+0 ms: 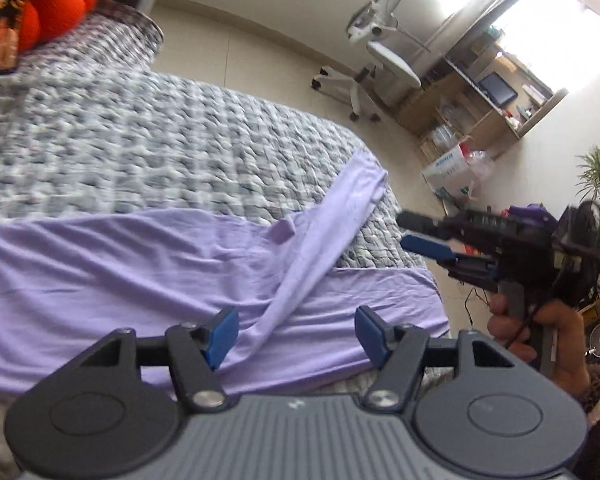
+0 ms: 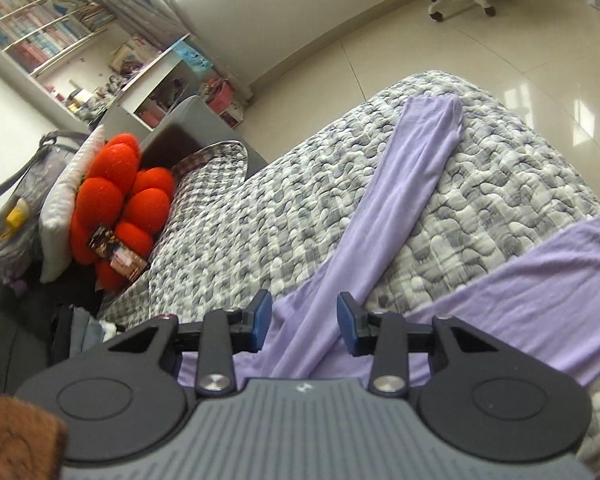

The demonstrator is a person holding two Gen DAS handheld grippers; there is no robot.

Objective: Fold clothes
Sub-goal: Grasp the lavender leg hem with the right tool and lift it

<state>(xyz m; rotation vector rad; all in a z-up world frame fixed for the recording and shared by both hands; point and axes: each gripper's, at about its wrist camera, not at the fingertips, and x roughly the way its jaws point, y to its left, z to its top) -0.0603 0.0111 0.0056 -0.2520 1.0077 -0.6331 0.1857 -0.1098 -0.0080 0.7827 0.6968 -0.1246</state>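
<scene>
while both grippers' fingers gape empty | lilac shirt [image 1: 140, 264] hem overhangs bed [image 1: 140, 140] edge

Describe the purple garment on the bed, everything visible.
The purple garment is a plain lilac long-sleeved top in thin, soft-looking knit fabric. Its body lies spread flat and lightly wrinkled across the grey-and-white quilted bedspread, running along the near side. One long sleeve stretches diagonally away over the quilt, its cuff close to the far edge of the bed. No fold is made yet. The left hand-held gripper and the right hand-held gripper are both open, holding nothing.
</scene>
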